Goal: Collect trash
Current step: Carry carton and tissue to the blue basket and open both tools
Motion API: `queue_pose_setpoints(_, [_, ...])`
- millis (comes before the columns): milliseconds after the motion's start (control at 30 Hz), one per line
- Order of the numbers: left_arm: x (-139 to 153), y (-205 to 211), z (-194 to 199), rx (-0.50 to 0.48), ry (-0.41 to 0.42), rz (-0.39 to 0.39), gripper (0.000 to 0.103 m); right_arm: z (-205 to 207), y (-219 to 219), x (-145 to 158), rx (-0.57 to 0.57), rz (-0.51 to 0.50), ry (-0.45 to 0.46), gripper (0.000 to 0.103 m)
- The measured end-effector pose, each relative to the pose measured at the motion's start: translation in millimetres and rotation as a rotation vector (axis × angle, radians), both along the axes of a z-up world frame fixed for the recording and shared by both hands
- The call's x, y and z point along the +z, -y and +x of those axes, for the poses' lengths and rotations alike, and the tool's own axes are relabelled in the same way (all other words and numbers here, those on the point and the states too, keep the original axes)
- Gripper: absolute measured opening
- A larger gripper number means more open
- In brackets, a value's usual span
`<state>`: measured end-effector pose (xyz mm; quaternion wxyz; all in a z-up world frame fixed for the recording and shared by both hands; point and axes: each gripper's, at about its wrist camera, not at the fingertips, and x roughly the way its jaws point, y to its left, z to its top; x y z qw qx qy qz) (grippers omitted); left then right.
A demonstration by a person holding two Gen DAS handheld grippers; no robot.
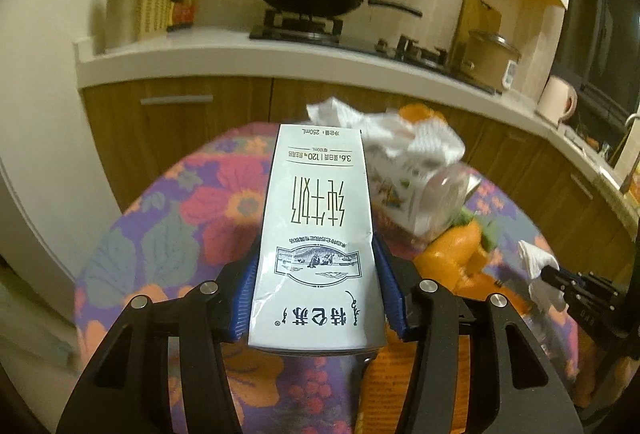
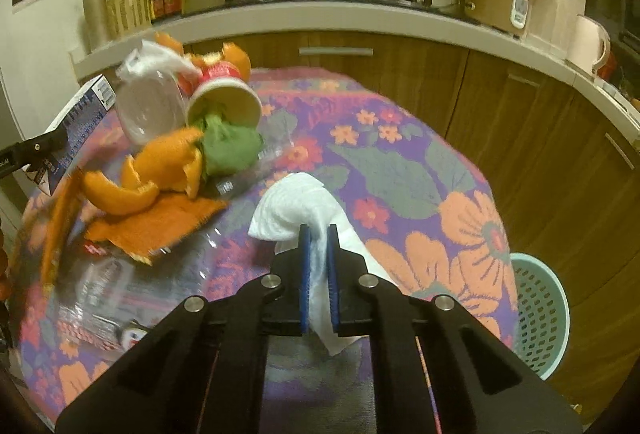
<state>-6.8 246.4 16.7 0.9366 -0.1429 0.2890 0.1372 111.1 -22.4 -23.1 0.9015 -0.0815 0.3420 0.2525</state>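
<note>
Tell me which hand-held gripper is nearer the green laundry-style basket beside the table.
Right. The right hand-held gripper, shut on a white tissue, is at the table edge just left of the basket. The left hand-held gripper, holding the milk carton, is farther left.

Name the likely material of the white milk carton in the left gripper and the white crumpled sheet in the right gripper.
White milk carton: probably coated paperboard; smooth printed faces with a slight sheen, sharp folded edges, a dent near the pads. White crumpled sheet: looks like tissue or kitchen paper; matte, softly embossed, drooping limp from the right gripper.
</note>
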Motion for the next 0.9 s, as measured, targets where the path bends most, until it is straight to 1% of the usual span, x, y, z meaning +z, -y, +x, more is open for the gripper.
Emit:
queue_pose_setpoints(167, [21.7, 15.7, -2.2, -0.020, 0.069, 0.006, 0.050, -4.5, 4.9, 15.9, -0.014, 0.037, 0.036, 0.005])
queue_pose_setpoints(300, [39.7, 43.8, 3.9, -0.071, 0.128, 0.005, 0.050, -7.7, 23.8, 28.6, -0.043, 0.057, 0.067, 0.005])
queue_pose_setpoints(367, [45.6, 59.0, 11.0, -0.096, 0.142, 0.007, 0.050, -10.0, 39.9, 34.6, -0.068, 0.060, 0.085, 0.005])
queue_pose_setpoints(467, [56.5, 94.3, 26.9, -0.155, 0.161, 0.000, 0.050, -10.1, 70.5, 39.3, -0.118, 0.064, 0.107, 0.005])
queue_pose_setpoints(533, [64.3, 122.6, 39.4, -0.200, 0.177, -0.028, 0.050, -7.2, 95.0, 40.4, -0.162, 0.067, 0.114, 0.005])
queue_pose_setpoints(600, [70.8, 155.7, 51.7, -0.241, 0.190, -0.020, 0.050, -3.4, 117.5, 39.8, -0.200, 0.063, 0.120, 0.005])
queue_pose_setpoints(633, [72.9, 173.7, 59.1, -0.263, 0.193, -0.022, 0.050, 0.0, 136.5, 38.1, -0.234, 0.051, 0.125, 0.005])
queue_pose_setpoints(700, [73.1, 206.8, 73.4, -0.299, 0.193, -0.035, 0.050, 6.0, 161.0, 34.1, -0.276, 0.039, 0.125, 0.005])
queue_pose_setpoints(767, [70.4, 243.5, 89.7, -0.332, 0.189, -0.048, 0.050, 13.6, 196.1, 25.8, -0.329, 0.031, 0.115, 0.005])
queue_pose_setpoints(833, [62.7, 277.1, 103.8, -0.344, 0.179, -0.054, 0.050, 23.9, 231.1, 11.9, -0.383, 0.009, 0.097, 0.005])
queue_pose_setpoints(900, [48.0, 310.4, 120.1, -0.359, 0.152, -0.075, 0.050, 31.6, 252.9, -2.4, -0.413, 0.000, 0.074, 0.005])
